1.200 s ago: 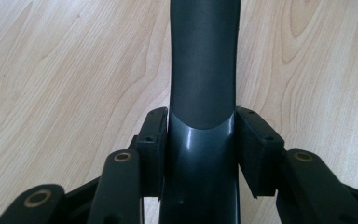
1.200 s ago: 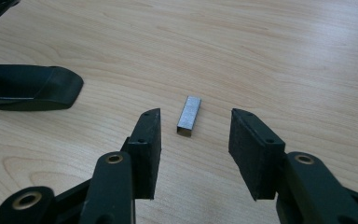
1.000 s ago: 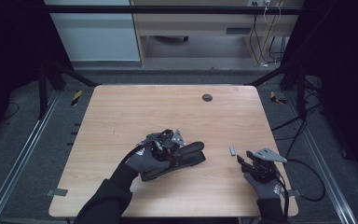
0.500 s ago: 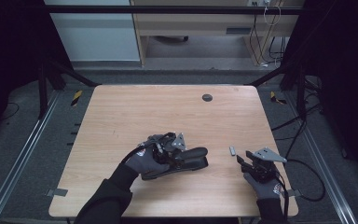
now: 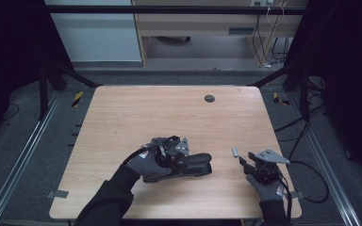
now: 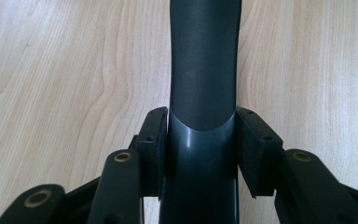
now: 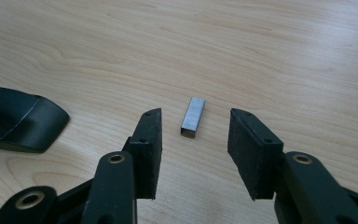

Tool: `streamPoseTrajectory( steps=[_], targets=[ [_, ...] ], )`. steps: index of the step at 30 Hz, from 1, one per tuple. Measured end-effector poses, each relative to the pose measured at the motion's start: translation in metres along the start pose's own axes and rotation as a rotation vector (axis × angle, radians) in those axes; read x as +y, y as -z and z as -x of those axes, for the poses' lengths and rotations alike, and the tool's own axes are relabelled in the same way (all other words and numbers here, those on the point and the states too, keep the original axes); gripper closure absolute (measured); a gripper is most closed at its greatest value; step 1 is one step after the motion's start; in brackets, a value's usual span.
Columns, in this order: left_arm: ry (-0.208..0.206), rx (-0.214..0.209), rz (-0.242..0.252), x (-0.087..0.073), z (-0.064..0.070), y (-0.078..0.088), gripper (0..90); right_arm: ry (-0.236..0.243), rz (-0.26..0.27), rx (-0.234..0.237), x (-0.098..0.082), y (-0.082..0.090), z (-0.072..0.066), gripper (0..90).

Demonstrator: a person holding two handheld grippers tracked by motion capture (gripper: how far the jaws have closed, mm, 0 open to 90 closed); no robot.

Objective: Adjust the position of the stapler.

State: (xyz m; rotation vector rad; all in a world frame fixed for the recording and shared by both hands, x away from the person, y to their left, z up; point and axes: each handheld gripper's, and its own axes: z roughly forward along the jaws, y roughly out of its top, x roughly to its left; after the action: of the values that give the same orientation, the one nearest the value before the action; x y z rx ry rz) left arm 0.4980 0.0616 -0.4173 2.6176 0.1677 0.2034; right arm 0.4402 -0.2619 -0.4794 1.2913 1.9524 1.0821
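Note:
A black stapler [image 5: 195, 163] lies lengthwise on the wooden table [image 5: 136, 113], near the front middle. My left gripper [image 5: 179, 159] is shut on its body, and in the left gripper view both pads press the stapler [image 6: 204, 70] from either side. A short grey strip of staples [image 5: 234, 151] lies to the right of it. My right gripper [image 5: 244, 162] stands open just behind the strip. In the right gripper view the staples [image 7: 193, 116] lie between the pad tips, untouched, and the stapler's rounded end [image 7: 23, 122] is at the left.
A round black grommet [image 5: 209, 98] sits in the tabletop near its far edge. A cable [image 5: 311, 179] trails off the table's right side. Metal rails [image 5: 23, 155] and dark frame posts flank the table.
The stapler's far end has dipped a little toward the table in my left gripper. The right gripper and the staples have not moved.

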Motion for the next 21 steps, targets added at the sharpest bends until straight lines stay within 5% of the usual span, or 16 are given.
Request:
streamPoseTrajectory(
  steps=[21],
  targets=[
    [0.005,0.031,-0.082,0.01,0.003,-0.004,55.2,0.0,-0.006,0.001,0.0,-0.002,-0.002,54.6]
  ],
)
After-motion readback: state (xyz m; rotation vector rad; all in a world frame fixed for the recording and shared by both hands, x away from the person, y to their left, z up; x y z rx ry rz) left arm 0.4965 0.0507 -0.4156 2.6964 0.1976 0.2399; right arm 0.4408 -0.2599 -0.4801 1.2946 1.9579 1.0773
